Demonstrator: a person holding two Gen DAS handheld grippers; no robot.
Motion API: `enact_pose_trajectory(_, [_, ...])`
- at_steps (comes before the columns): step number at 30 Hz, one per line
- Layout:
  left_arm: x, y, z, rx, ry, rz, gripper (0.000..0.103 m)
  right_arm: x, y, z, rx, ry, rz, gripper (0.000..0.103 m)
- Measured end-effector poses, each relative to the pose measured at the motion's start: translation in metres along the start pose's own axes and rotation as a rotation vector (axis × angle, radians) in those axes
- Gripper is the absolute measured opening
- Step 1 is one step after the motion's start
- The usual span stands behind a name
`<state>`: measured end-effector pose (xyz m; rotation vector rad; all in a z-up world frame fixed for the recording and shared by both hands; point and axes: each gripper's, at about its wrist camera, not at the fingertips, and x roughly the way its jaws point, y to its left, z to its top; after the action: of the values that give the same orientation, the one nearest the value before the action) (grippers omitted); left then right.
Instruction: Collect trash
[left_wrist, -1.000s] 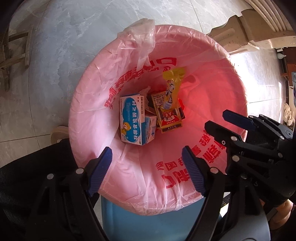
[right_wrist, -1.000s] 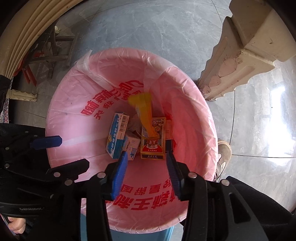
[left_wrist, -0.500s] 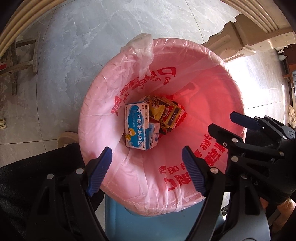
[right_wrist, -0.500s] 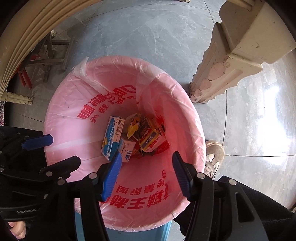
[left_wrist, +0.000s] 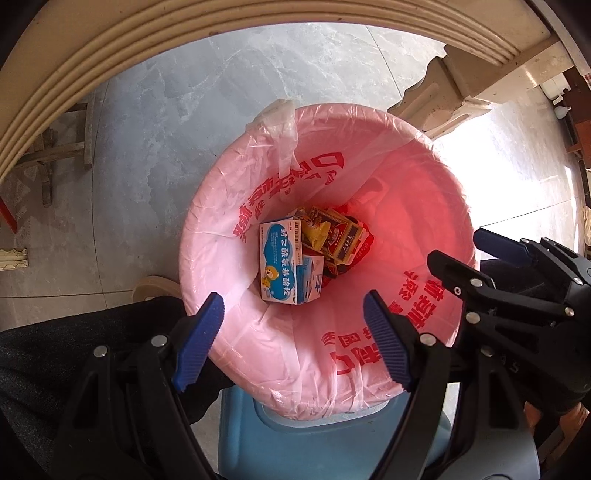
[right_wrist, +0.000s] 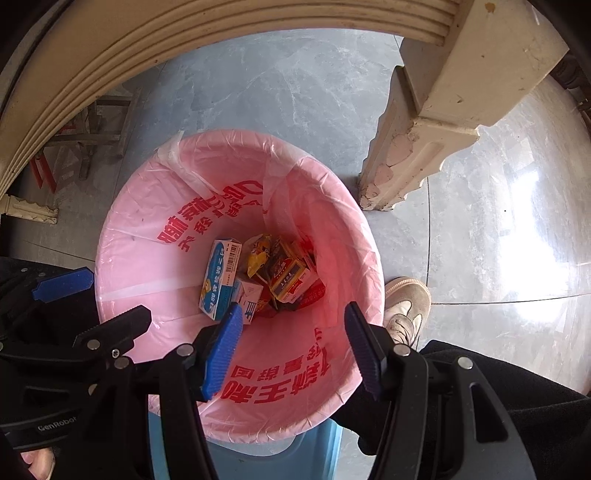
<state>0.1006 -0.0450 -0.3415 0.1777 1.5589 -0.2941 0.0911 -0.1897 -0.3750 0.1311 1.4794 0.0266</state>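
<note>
Left wrist view: left gripper hangs over the blue plastic bin lined with a thin pink plastic bag with red print, blue pads spread wide, nothing between them. Trash sits at the bag bottom: a blue-and-white cardboard medicine box with a cartoon bear on edge, a smaller white-and-blue carton touching its right side, and a heap of yellow and red snack wrappers and card packs just beside them, toward the right. Right gripper shows at the right edge over the bag rim; pad gap not readable from this angle. Right wrist view: right gripper also over the bin mouth, fingers at a medium spread and empty, pads touching nothing. Same box stands left of the wrapper heap; a person's beige shoe is on the grey marble floor just outside the bin. Handling, my read: everything down there is light; boxes are thin card, likely empty, they crush under a hard pinch, so grab across the narrow faces. Wrappers are slick film, pinch a crimped edge. Bag is soft, thin, tears easily; if lifting it out, gather the loose translucent flap and rim folded over the bin, not the printed wall.
</note>
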Motion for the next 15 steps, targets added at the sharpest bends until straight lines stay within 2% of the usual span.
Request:
enact_pose_trajectory(3, [-0.014, -0.005, -0.005, 0.004, -0.046, 0.029, 0.076, -0.014, 0.000, -0.004, 0.009, -0.030, -0.021, 0.057])
enact_pose_trajectory(9, [-0.056, -0.012, -0.015, -0.010, -0.167, 0.086, 0.076, -0.059, -0.001, -0.014, 0.032, -0.149, -0.063, 0.057])
enact_pose_trajectory(12, [-0.081, -0.017, -0.023, -0.024, -0.237, 0.110, 0.076, -0.087, -0.003, -0.023, 0.055, -0.226, -0.063, 0.057])
enact_pose_trajectory(15, [-0.108, -0.023, -0.033, -0.043, -0.322, 0.144, 0.076, -0.118, -0.001, -0.031, 0.060, -0.319, -0.101, 0.059])
